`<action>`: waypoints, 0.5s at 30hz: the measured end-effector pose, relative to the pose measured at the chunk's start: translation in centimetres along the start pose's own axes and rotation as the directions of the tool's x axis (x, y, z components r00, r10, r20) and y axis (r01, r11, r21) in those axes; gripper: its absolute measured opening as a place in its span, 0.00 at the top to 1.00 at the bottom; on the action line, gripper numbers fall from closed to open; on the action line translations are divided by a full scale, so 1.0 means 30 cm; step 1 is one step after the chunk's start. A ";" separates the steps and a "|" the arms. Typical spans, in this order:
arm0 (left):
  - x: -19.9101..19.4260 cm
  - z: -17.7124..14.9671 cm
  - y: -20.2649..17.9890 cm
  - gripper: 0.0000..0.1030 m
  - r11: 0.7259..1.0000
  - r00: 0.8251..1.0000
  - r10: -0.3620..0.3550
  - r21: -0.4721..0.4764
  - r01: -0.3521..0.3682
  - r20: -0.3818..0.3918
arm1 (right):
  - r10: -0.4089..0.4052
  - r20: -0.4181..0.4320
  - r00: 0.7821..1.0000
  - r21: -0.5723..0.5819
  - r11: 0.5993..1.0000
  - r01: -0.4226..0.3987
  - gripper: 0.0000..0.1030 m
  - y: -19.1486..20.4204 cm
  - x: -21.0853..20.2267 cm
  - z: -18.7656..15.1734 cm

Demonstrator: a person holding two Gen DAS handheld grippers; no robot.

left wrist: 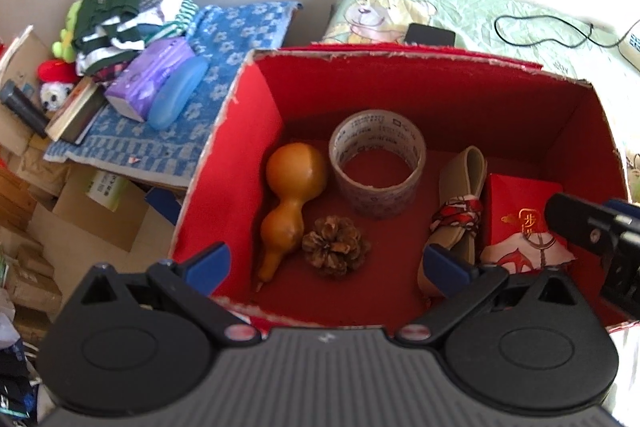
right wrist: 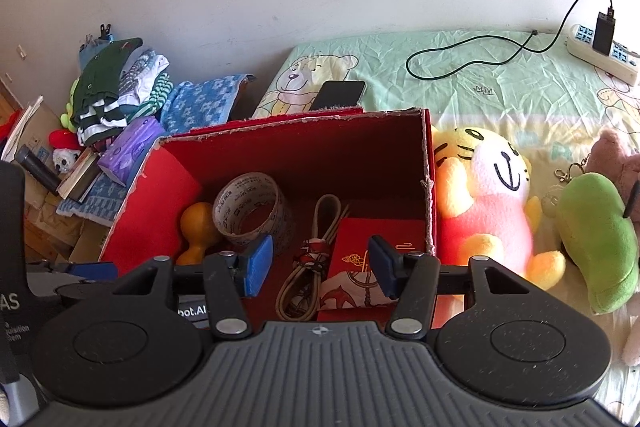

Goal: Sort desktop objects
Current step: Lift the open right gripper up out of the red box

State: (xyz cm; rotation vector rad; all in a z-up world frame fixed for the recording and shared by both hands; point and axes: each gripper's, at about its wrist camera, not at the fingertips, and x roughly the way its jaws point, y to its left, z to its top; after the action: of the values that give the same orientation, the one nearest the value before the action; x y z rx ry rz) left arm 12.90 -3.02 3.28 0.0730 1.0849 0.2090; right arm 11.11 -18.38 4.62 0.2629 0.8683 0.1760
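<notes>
A red open box (left wrist: pixel 420 75) (right wrist: pixel 304 131) sits on the bed. Inside lie an orange gourd (left wrist: pixel 290 195) (right wrist: pixel 196 227), a tape roll (left wrist: pixel 378 163) (right wrist: pixel 250 211), a pine cone (left wrist: pixel 335 246), a beige strap bundle tied with red-white cloth (left wrist: pixel 460 203) (right wrist: pixel 312 255) and a red packet (left wrist: pixel 520 219) (right wrist: pixel 372 259). My left gripper (left wrist: pixel 328 265) is open and empty above the box's near edge. My right gripper (right wrist: pixel 320 263) is open and empty over the box, above the strap bundle and packet.
A tiger plush (right wrist: pixel 484 203) and a green plush (right wrist: pixel 596 239) lie right of the box. A phone (right wrist: pixel 340 93), a black cable (right wrist: pixel 480 55) and a power strip (right wrist: pixel 604 53) lie behind. Clothes (left wrist: pixel 128 7), a purple tissue pack (left wrist: pixel 150 75) and cardboard boxes (left wrist: pixel 92 211) are left.
</notes>
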 end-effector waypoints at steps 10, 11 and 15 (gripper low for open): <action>0.103 0.052 0.064 0.00 0.997 0.998 -0.050 0.062 0.053 -0.040 | -0.085 -0.068 0.994 0.093 0.991 0.092 0.45 0.038 0.101 -0.011; 0.113 0.057 0.067 0.00 0.995 0.997 -0.064 0.067 0.067 -0.049 | -0.092 -0.078 0.993 0.098 0.990 0.099 0.45 0.042 0.110 -0.016; 0.133 0.065 0.067 0.00 0.991 0.993 -0.094 0.086 0.101 -0.072 | -0.125 -0.100 0.987 0.115 0.984 0.136 0.44 0.053 0.128 -0.021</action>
State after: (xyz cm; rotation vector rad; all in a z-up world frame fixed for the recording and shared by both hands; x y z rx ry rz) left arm 16.14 -0.17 1.05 0.0937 1.1624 0.0751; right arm 12.98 -15.77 1.90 0.3123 0.9865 0.0126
